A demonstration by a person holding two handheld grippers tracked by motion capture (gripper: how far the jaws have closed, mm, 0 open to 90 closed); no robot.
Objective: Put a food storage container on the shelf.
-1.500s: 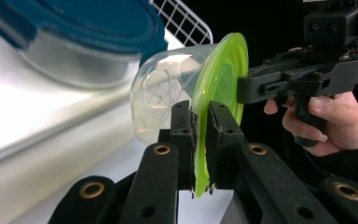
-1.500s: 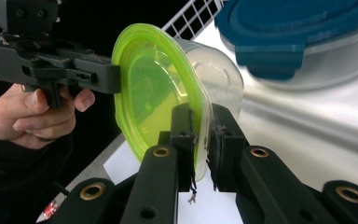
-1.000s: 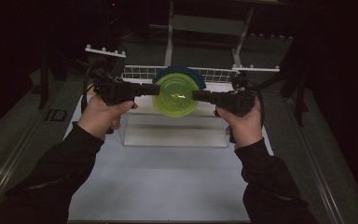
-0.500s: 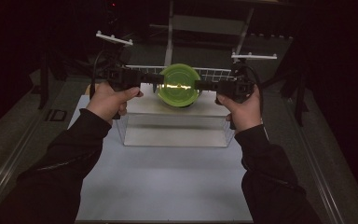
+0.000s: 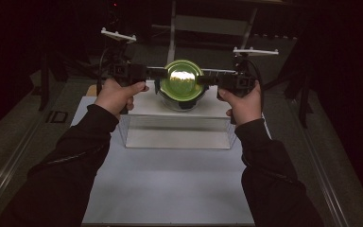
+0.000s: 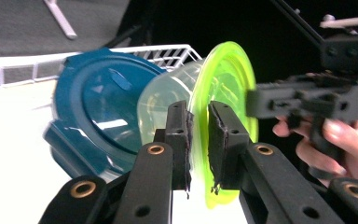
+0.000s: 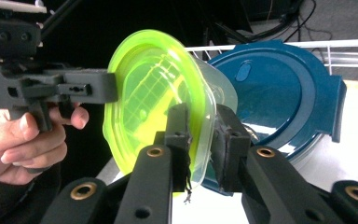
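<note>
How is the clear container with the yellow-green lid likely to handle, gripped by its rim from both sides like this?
Probably light: the container with the yellow-green lid is thin, see-through plastic and looks empty. Its lid rim likely flexes a little, since the left claw and right claw pinch only the thin edge. Glossy plastic may be slippery, so it could pivot between the two pinch points.

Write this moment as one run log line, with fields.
left hand-held gripper: shut on green lid | right hand-held gripper: shut on green lid | green lid: on clear container, held tilted | blue lid: behind
</note>
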